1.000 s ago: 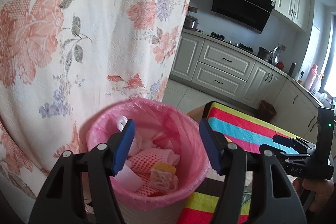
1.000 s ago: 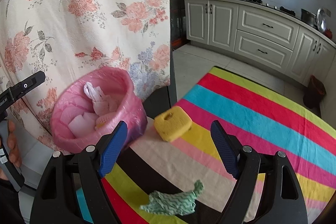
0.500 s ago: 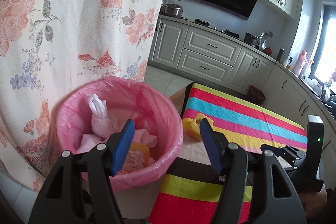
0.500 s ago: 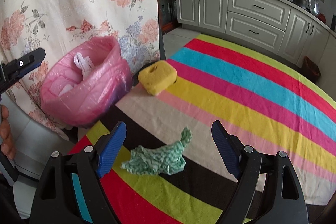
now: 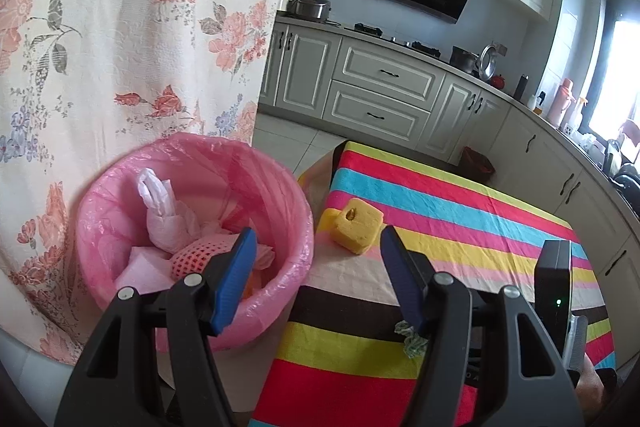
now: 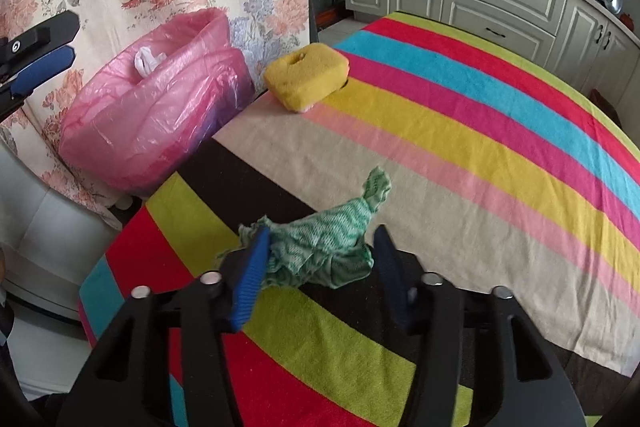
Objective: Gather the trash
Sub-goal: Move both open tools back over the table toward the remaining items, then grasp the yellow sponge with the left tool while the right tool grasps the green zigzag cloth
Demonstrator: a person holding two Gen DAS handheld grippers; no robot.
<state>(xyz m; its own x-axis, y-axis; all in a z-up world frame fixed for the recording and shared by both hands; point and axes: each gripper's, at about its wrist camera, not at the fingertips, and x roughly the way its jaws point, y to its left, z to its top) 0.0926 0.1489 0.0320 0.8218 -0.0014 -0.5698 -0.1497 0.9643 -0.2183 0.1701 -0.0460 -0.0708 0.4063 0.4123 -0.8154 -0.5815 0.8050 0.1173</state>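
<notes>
A crumpled green cloth (image 6: 320,243) lies on the striped tablecloth (image 6: 460,147); my right gripper (image 6: 318,251) is open with its jaws on either side of the cloth, down at the table. A yellow sponge (image 6: 306,75) sits near the table's far left corner, also in the left wrist view (image 5: 358,229). A bin lined with a pink bag (image 5: 192,227) stands left of the table and holds several pieces of trash; it shows in the right wrist view (image 6: 152,107). My left gripper (image 5: 316,255) is open and empty, above the bin's right rim.
A floral curtain (image 5: 120,47) hangs behind the bin. Kitchen cabinets (image 5: 380,95) line the far wall, with a small dark bin (image 5: 476,165) on the floor. The table edge (image 6: 120,235) drops off at the left.
My right gripper has come down and forward until its jaws flank the green cloth. My left gripper has drawn back and right from over the bin.
</notes>
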